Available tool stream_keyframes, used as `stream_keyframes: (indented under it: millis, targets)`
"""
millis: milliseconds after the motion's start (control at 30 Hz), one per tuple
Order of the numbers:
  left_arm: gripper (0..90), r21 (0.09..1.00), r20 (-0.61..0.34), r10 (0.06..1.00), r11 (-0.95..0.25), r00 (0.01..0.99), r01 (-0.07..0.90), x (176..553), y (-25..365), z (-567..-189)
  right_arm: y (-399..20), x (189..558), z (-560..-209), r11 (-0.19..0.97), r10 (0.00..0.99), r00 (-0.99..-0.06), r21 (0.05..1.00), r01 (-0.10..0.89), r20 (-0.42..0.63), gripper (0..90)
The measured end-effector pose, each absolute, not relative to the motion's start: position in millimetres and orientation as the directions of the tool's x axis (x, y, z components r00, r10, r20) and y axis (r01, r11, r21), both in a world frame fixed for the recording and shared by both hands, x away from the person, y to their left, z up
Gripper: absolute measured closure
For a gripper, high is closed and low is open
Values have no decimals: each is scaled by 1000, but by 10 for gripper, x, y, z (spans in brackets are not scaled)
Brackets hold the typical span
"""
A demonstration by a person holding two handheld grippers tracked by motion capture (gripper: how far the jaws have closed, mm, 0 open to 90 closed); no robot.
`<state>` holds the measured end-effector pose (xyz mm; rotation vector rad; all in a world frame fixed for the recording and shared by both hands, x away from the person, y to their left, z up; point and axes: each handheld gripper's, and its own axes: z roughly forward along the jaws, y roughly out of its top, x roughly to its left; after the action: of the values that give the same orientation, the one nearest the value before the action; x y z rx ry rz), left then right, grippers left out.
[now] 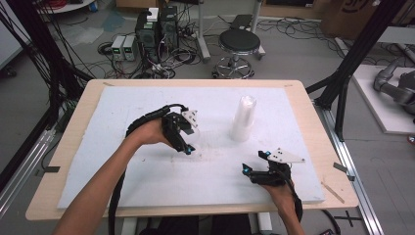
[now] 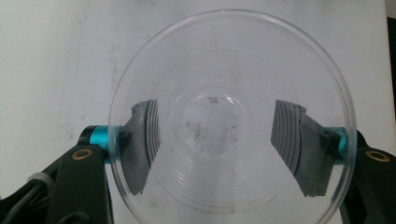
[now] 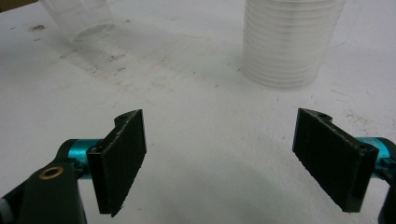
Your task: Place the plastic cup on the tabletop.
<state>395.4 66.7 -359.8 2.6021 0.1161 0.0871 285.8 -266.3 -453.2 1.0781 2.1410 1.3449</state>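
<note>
My left gripper (image 1: 188, 148) points down over the white foam board (image 1: 147, 181) and is shut on a single clear plastic cup (image 2: 219, 60). In the left gripper view I look down into the cup's mouth. The grey pads (image 2: 140, 144) press its wall from both sides and show through the plastic. The same cup (image 3: 79, 18) stands upright at the top left of the right gripper view. A tall stack of clear cups (image 1: 243, 117) stands mouth down right of it. My right gripper (image 1: 253, 161) rests low near the board's front right, open with nothing between its fingers, aimed at the stack (image 3: 289, 42).
The foam board covers most of a wooden table (image 1: 318, 127). Small smudges mark the board near the cup. On the floor beyond are a black stool (image 1: 239, 44), computer boxes (image 1: 156, 29) and loose cables. Black frame posts stand at both sides.
</note>
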Motion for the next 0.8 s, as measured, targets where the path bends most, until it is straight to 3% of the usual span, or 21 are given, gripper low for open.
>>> stream_keyframes:
  millis: [567,800]
  targets:
    - [323,456,30,100,-887,995,75,3963,477,-3880,-2661,2861,-4532,247,774,-629,882,400,68,171]
    - [320,472,43,113,-878,993,79,3922,432,-3916,-2660,2863,-4533,247,774,-629,881,403,70,171]
